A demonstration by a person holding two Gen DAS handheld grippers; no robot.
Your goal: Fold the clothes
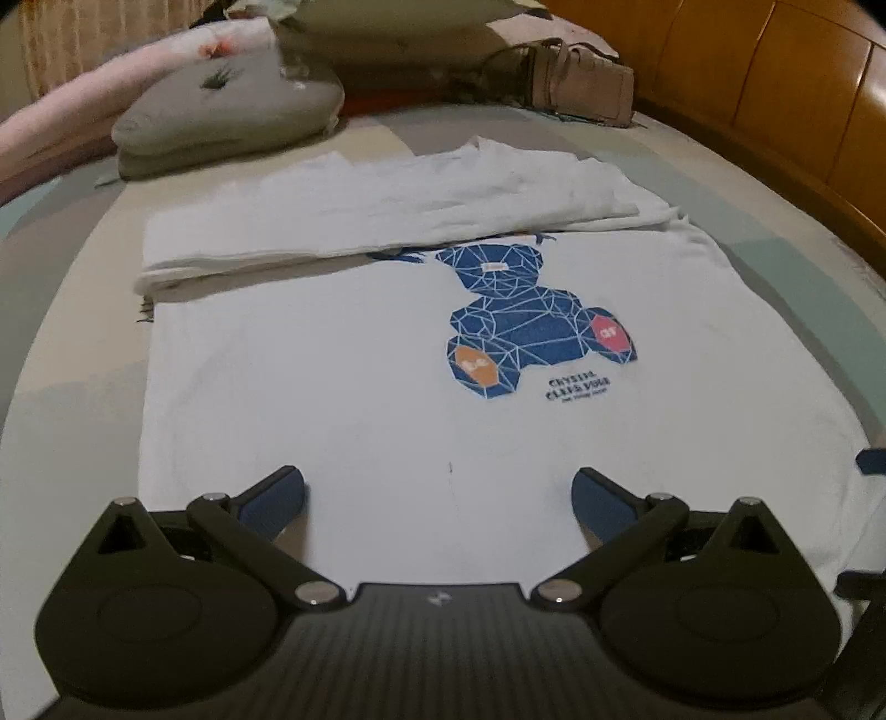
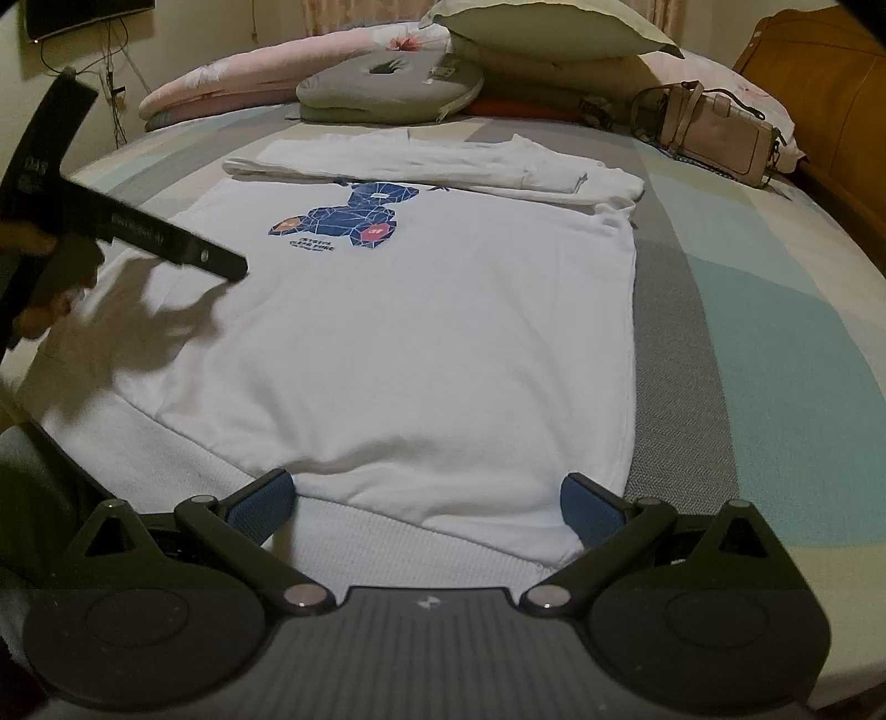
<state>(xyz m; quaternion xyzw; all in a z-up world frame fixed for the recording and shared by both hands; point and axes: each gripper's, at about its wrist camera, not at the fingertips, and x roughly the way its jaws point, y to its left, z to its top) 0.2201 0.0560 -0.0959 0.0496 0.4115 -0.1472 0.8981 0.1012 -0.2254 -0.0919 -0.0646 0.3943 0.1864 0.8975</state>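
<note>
Bed surface (image 2: 775, 332): a cover in wide bands of teal, beige and grey fills the frame from centre to right edge. Grey round cushion (image 2: 387, 88): upper centre, with a dark motif on top. Pink bedding roll (image 2: 221, 83): upper left, just beside the cushion. Pale pillow (image 2: 554, 27): top centre. Beige handbag (image 2: 714, 135): upper right, strap raised. Wooden headboard (image 1: 775, 83): upper right. Wall cables (image 2: 111, 77): upper left.

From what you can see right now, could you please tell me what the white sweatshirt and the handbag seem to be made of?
White sweatshirt: looks like soft matte knit, probably cotton; its hem band shows a ribbed texture.
Handbag: smooth beige material with a slight sheen, likely leather or an imitation; the pictures cannot settle which.
</note>
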